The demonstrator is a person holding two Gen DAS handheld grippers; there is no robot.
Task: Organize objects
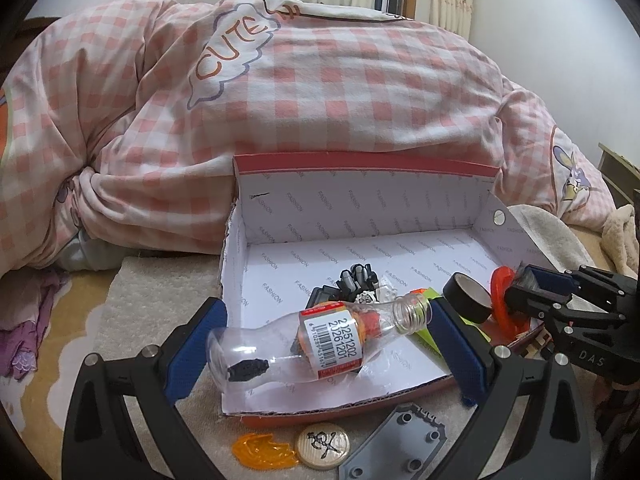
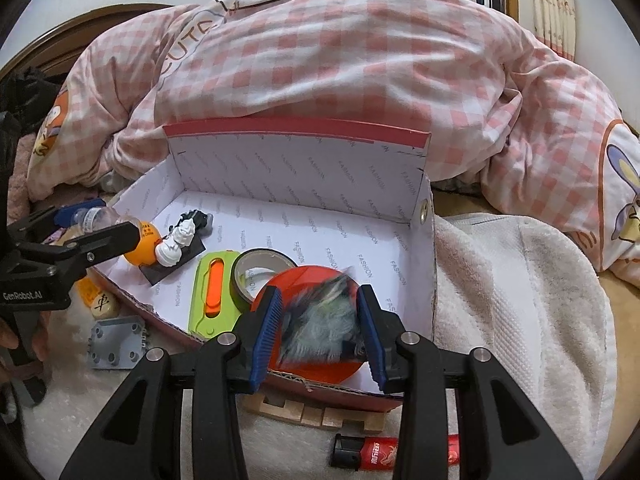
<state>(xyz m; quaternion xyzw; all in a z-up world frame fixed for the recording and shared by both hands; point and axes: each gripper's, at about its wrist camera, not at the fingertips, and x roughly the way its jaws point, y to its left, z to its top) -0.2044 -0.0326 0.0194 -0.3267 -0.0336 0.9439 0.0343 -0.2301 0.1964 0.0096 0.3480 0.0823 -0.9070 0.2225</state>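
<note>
You are looking at an empty clear bottle (image 1: 304,344) lying sideways and a grey fuzzy ball (image 2: 320,326) hovering over the open box (image 2: 420,280).

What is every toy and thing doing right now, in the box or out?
Clear bottle: uncapped, on its side, gripped by left gripper.
Fluffy grey thing: blurred, held between right gripper pads.
Box: open.
Tape roll: lying in box.
Green cutter: in box.
Lighter: outside, on blanket.
</note>
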